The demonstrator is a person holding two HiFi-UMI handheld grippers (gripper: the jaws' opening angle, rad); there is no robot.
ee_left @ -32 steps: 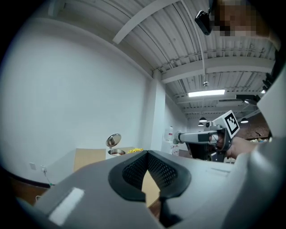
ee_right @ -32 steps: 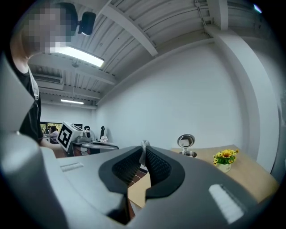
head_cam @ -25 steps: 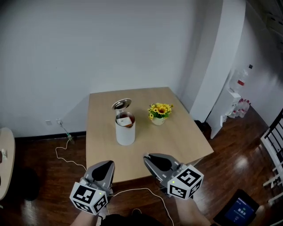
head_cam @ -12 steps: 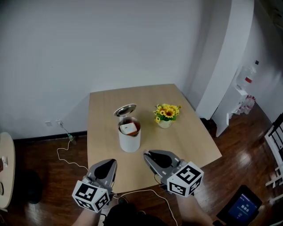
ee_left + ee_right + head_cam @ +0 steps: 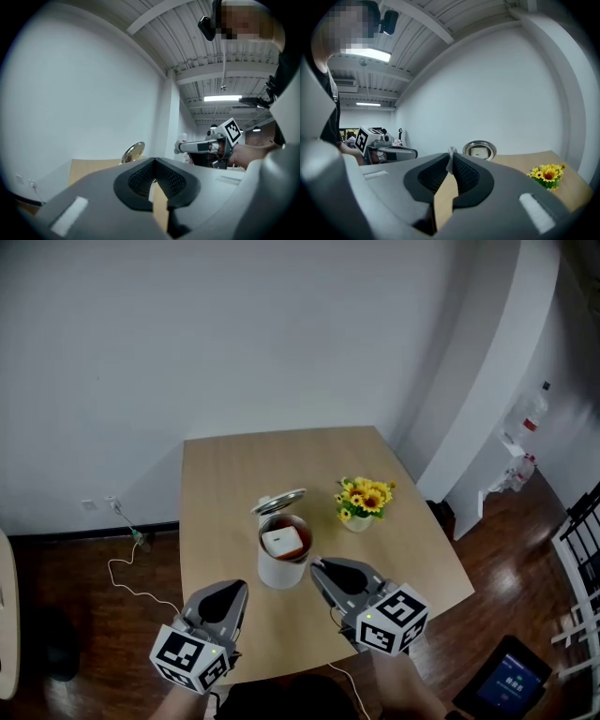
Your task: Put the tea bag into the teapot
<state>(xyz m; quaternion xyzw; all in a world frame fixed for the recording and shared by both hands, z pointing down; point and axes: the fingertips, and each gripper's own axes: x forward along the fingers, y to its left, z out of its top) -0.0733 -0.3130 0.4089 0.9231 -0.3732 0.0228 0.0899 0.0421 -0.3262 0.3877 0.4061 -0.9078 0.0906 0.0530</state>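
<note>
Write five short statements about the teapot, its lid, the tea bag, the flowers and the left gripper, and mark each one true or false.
1. The lid of the teapot is open. True.
2. A white tea bag lies inside the teapot. True.
3. In the head view the flowers stand to the left of the teapot. False: they stand to its right, apart from it.
4. The left gripper is clamped on the teapot. False: it is clear of the pot, over the near edge of the table, with its jaws together on nothing.
5. The teapot lies on its side. False: it stands upright.
</note>
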